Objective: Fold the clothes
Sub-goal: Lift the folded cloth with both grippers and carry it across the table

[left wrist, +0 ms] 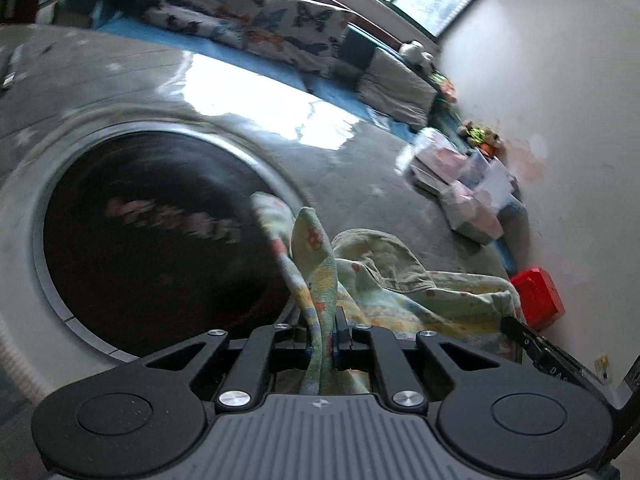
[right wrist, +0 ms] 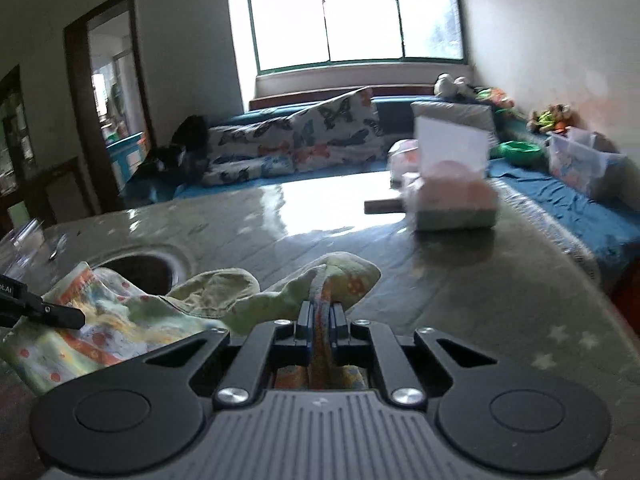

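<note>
Left wrist view: left gripper (left wrist: 323, 330) pinches the printed garment (left wrist: 400, 280); right gripper (right wrist: 322, 320) clamps another fold of it.

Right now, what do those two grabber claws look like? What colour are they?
Both look alike. The left gripper and right gripper have glossy black linkage arms dotted with round silver bolts, two big black discs with circles on them, and a grey ribbed plate in the middle carrying a tiny round emblem. Their fingers are black with blue edging. From the side, the left one shows small white lettering. No cables or sleeves show.
</note>
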`<state>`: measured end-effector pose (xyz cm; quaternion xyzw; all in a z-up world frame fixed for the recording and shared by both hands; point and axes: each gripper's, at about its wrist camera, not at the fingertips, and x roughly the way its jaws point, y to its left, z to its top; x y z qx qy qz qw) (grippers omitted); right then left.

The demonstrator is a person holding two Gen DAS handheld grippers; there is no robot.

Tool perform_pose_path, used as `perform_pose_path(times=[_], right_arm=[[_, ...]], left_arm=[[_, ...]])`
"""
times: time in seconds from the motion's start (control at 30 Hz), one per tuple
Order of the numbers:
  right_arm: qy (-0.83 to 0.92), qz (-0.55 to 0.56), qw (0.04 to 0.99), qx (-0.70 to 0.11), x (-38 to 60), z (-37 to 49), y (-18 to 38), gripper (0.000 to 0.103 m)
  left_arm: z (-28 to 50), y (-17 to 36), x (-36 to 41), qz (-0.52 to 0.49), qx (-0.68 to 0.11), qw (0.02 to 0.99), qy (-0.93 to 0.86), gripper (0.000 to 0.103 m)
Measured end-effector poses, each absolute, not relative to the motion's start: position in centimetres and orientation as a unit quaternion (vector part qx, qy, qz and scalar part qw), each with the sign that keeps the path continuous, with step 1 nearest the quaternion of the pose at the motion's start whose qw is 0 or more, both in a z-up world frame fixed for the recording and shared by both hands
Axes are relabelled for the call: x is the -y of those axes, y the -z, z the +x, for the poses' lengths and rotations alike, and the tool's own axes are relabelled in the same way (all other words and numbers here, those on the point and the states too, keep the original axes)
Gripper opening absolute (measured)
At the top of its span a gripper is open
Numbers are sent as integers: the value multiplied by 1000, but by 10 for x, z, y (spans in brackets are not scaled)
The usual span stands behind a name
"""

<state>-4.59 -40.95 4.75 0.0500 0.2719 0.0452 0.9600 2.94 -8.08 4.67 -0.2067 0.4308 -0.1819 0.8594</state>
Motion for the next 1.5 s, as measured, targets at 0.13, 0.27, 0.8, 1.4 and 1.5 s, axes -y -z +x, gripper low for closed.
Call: perform_pose_path(times=[0.13,0.27,0.8,1.4,1.5], right_arm=[[-14,47,965,-259,432,-44,-54,7],[16,45,967,-252,457,-42,-60,7],[106,64,950,-288,535,-31,-29,7],[49,70,945,-316,514,-10,-22,11],[30,68,944,-321,503,0,-17,11]], left_arm=[[45,-51,114,-190,-429,858,207,9],[61,-53,148,-176,-429,856,230,9],[89,-24,218,-135,-464,836,258,11],[96,-41,236,-109,-446,850,259,16],[99,-41,254,-108,-447,845,274,16]])
